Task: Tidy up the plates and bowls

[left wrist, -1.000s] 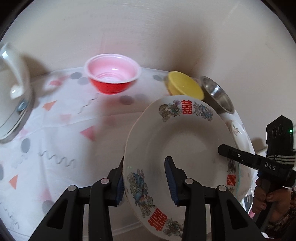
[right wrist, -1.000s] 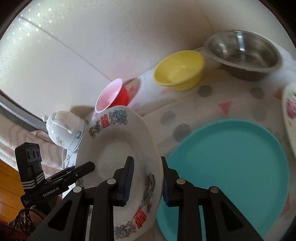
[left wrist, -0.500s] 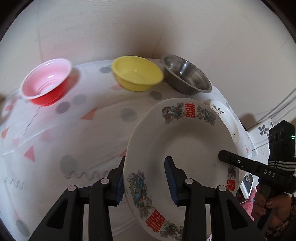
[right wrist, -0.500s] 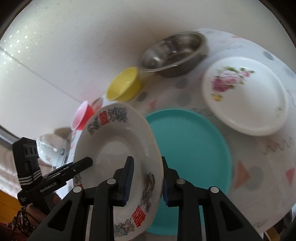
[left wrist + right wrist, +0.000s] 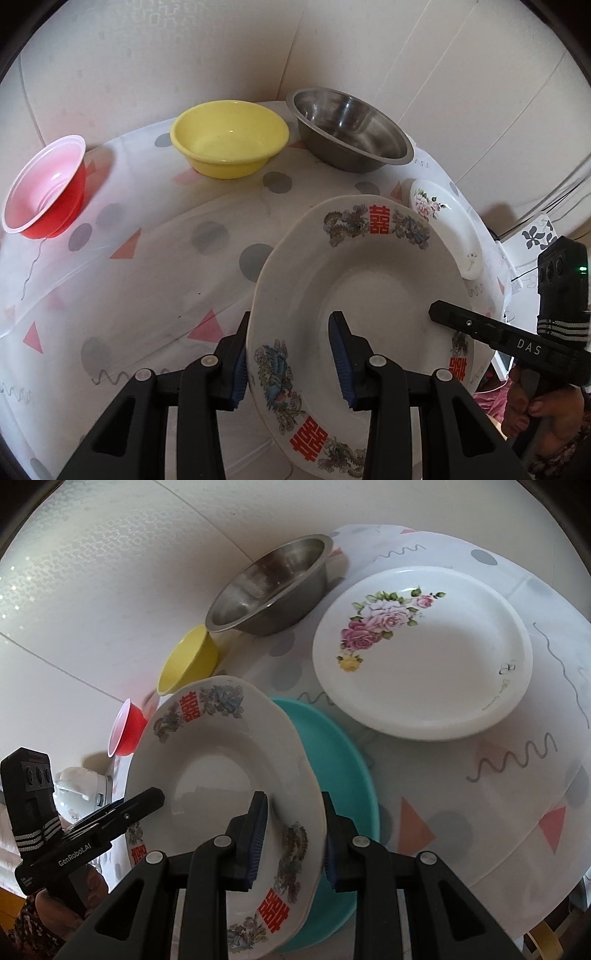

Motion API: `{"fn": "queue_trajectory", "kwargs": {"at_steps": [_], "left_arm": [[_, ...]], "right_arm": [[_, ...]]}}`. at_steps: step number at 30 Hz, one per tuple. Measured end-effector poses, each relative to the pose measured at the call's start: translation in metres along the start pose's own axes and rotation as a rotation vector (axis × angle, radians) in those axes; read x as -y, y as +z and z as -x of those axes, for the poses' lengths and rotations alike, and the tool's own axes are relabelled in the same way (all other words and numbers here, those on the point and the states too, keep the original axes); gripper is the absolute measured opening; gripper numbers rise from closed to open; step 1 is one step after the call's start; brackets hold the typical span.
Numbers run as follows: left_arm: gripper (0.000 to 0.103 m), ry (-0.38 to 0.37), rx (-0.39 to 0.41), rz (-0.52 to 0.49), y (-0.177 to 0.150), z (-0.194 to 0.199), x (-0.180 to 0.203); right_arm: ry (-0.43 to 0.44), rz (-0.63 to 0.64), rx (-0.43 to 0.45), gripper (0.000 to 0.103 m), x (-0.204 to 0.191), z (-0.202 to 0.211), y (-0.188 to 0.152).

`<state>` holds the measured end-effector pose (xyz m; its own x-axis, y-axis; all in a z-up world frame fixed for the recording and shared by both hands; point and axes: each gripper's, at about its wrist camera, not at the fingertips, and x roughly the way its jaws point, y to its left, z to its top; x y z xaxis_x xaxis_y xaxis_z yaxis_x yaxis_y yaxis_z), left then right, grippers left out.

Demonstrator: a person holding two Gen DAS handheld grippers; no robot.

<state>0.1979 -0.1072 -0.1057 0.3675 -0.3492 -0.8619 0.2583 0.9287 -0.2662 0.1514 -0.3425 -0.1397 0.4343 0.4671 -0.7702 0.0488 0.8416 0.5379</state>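
Observation:
A white plate with red characters and blue dragon motifs (image 5: 369, 295) hangs tilted above the table, held by both grippers at opposite rims. My left gripper (image 5: 290, 363) is shut on its near-left rim. My right gripper (image 5: 293, 840) is shut on the opposite rim, and its black finger (image 5: 480, 328) shows across the plate in the left wrist view. Under the held plate (image 5: 221, 768) lies a teal plate (image 5: 343, 775), partly covered. A white floral plate (image 5: 424, 657) rests on the table to the right of it.
Along the wall stand a steel bowl (image 5: 351, 129), a yellow bowl (image 5: 229, 136) and a red bowl with a pale inside (image 5: 44, 192). A white teapot (image 5: 81, 786) sits at the far left. The tablecloth (image 5: 498, 794) carries grey dots and pink triangles.
Both grippers have carried the patterned plate to the right over the table and rolled a little. The floral plate has come fully into view; the teapot has left the left wrist view.

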Motion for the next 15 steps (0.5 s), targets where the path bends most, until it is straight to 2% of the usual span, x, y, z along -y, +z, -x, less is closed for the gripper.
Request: {"fn": "queue_trajectory", "kwargs": {"at_steps": [15], "left_arm": [[0.039, 0.026, -0.049, -0.027, -0.004, -0.022, 0.012]], "right_arm": [[-0.025, -0.02, 0.005, 0.028, 0.013, 0.007, 0.006]]}}
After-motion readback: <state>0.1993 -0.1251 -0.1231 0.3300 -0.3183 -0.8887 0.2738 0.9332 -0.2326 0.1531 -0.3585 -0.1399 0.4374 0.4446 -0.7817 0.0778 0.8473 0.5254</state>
